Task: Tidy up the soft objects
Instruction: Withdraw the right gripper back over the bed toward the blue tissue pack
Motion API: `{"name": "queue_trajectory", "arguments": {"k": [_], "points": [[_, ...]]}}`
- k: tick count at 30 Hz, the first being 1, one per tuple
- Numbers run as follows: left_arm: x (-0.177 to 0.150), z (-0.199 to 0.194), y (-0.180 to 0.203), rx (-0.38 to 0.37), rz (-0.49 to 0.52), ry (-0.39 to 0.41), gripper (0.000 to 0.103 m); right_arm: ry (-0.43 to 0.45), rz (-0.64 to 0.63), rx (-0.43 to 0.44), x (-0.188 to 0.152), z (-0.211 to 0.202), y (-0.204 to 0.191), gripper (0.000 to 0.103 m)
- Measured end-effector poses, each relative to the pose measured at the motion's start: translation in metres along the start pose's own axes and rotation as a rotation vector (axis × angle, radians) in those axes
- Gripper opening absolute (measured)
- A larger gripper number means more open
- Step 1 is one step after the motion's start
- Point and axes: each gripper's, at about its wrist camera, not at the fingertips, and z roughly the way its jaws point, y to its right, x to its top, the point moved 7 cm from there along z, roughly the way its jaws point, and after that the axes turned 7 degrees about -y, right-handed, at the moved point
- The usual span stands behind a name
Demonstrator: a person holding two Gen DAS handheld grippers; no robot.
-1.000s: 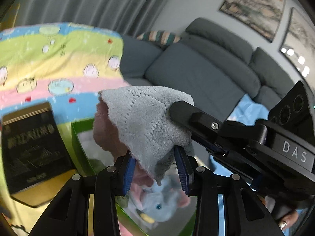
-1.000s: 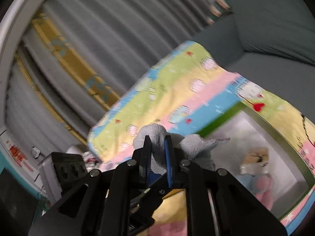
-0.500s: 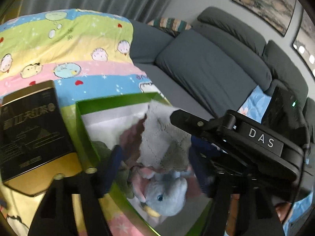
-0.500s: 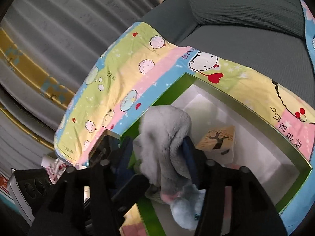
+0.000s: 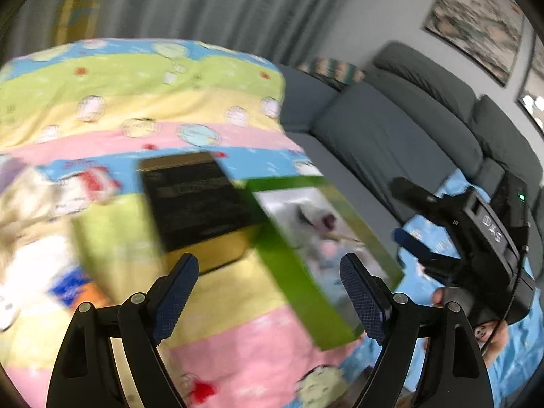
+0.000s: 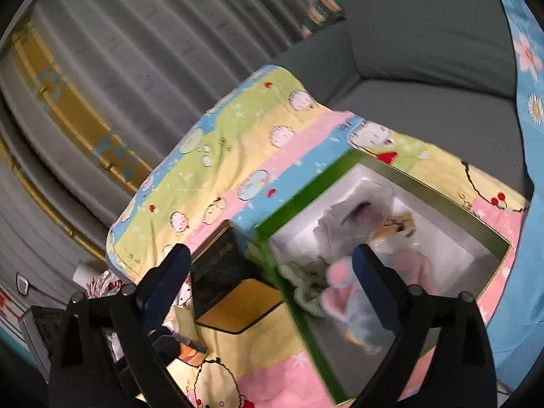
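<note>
A green box point(image 6: 438, 200) with a white lining sits on the striped cartoon blanket point(image 6: 238, 156). Inside lie a grey cloth point(image 6: 343, 217), a pink-and-blue plush toy point(image 6: 343, 292) and other soft items. My right gripper point(image 6: 268, 275) is open and empty, raised above the box's near left corner. My left gripper point(image 5: 270, 289) is open and empty, above the blanket just left of the box point(image 5: 292, 265), which shows blurred. The right gripper also shows in the left wrist view point(image 5: 408, 214), at the right.
A black-and-gold tin point(image 5: 200, 207) stands beside the box's left side; it also shows in the right wrist view point(image 6: 224, 278). Blurred light items point(image 5: 30, 238) lie at the far left of the blanket. A grey sofa point(image 5: 408, 129) and curtains point(image 6: 136, 51) lie behind.
Both grippers opened and let go of the grey cloth, which now lies in the box. Both have pulled back and up; the left has swung to the left.
</note>
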Motion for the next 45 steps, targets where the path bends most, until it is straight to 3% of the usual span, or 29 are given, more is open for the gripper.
{"name": "queue_trajectory", "arguments": {"k": [6,12,15,17,19,21,23,25,31,41,45], "points": [[-0.028,-0.056,-0.060,0.090,-0.110,0.074,0.096,-0.088,-0.143,0.085,-0.033,0.014,-0.061,0.102],[-0.061,-0.084,-0.115,0.220,-0.177,0.098,0.096,-0.161,-0.267,0.043,-0.076,0.043,-0.114,0.102],[-0.072,-0.097,-0.139,0.230,-0.206,0.143,0.096,-0.242,-0.315,0.082,-0.098,0.059,-0.133,0.102],[-0.084,-0.105,-0.157,0.195,-0.227,0.209,0.096,-0.267,-0.328,0.060,-0.107,0.068,-0.138,0.102],[-0.094,-0.107,-0.176,0.182,-0.289,0.218,0.096,-0.275,-0.363,0.029,-0.116,0.074,-0.143,0.102],[-0.095,-0.108,-0.188,0.214,-0.333,0.203,0.096,-0.281,-0.392,0.015,-0.121,0.080,-0.147,0.102],[-0.094,-0.115,-0.199,0.256,-0.356,0.251,0.096,-0.290,-0.392,0.006,-0.124,0.085,-0.148,0.102],[-0.096,-0.118,-0.208,0.303,-0.387,0.263,0.096,-0.305,-0.384,0.008,-0.125,0.089,-0.149,0.102],[-0.099,-0.114,-0.216,0.295,-0.404,0.230,0.096,-0.370,-0.383,0.002,-0.144,0.104,-0.154,0.102],[-0.105,-0.115,-0.225,0.369,-0.433,0.217,0.096,-0.452,-0.400,-0.016,-0.162,0.122,-0.153,0.102],[-0.106,-0.113,-0.227,0.366,-0.439,0.203,0.096,-0.471,-0.409,-0.016,-0.164,0.125,-0.153,0.102]]}}
